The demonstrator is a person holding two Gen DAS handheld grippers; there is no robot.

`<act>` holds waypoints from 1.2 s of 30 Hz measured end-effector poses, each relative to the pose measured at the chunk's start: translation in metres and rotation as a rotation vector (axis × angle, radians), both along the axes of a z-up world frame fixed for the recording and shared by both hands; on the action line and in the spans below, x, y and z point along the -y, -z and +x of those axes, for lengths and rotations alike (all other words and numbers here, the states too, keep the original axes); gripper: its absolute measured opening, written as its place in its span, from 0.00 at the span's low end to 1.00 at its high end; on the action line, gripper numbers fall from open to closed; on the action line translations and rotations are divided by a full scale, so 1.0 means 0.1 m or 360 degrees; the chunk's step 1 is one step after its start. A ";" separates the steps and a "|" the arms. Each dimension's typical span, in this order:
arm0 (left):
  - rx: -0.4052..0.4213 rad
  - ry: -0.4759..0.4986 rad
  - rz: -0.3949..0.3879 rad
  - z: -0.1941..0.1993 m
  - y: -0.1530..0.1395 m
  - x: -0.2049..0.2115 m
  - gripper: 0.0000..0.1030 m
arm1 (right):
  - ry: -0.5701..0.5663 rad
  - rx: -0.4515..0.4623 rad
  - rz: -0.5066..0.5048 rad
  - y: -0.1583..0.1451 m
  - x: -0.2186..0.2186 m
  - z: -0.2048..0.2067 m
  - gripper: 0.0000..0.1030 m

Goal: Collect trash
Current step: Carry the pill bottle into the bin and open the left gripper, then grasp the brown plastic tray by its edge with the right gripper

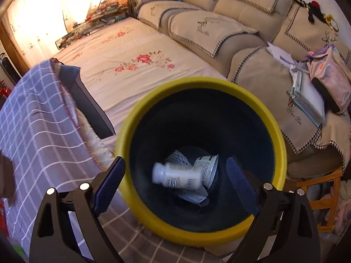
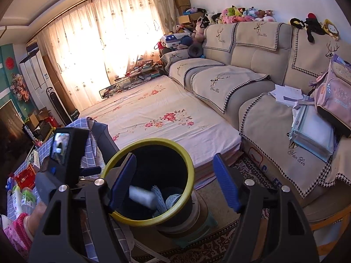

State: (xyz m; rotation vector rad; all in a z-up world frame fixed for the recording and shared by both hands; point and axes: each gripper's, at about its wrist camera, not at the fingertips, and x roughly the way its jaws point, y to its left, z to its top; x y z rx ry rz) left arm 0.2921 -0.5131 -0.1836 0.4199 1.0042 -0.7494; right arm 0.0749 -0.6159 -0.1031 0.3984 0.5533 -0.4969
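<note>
A round bin (image 1: pixel 198 85) with a yellow rim and dark inside stands on the floor between a table and a sofa. A white bottle (image 1: pixel 175 176) shows blurred inside the bin, lying on its side and clear of both grippers; whether it has come to rest I cannot tell. Beneath and beside it lie a white cup (image 1: pixel 208 167) with printed text, a piece of white netting (image 1: pixel 177 156) and some folded paper (image 1: pixel 193 198).

The left gripper (image 1: pixel 175 186) hangs over the mouth of the bin, pointing steeply down into it. Its two blue-padded fingers stand wide apart with nothing between them; the left one sits outside the rim, the right one over the opening.

The right gripper (image 2: pixel 175 182) is a little further back, tilted down toward the bin from the side. Its fingers are also apart and empty, framing the bin's rim. In the right wrist view the left gripper's black body with its small screen (image 2: pixel 60 146) shows at the left, just beside the bin, and a hand in a pink patterned sleeve (image 2: pixel 17 230) shows below it.

The table, under a purple checked cloth (image 1: pixel 33 131), touches the bin's left side. A beige sofa (image 1: pixel 274 74) with papers and a pink bag (image 1: pixel 331 81) runs along the right. A flowered sheet (image 1: pixel 131 65) covers a low bed beyond the bin.
</note>
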 end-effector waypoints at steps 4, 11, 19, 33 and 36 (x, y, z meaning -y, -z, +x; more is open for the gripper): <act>0.0035 -0.0064 -0.0187 -0.14 -0.37 -0.51 0.90 | -0.0041 0.0006 0.0000 -0.03 -0.11 0.05 0.67; 0.0426 -0.0329 -0.0493 -0.50 -1.06 -2.04 0.94 | -0.0244 -0.0029 0.0002 -0.04 -0.56 0.38 0.67; 0.0907 -0.0866 -0.0530 -0.71 -1.47 -3.96 0.95 | -0.0546 -0.0085 -0.0047 -0.07 -1.43 0.94 0.67; 0.0878 -0.1199 -0.0566 -0.33 -0.99 -4.86 0.95 | -0.0872 -0.0295 -0.0082 -0.03 -2.42 2.27 0.54; 0.0881 -0.1236 -0.0591 -0.32 -0.98 -4.92 0.95 | -0.0892 -0.0380 -0.0029 0.09 -2.46 2.61 0.39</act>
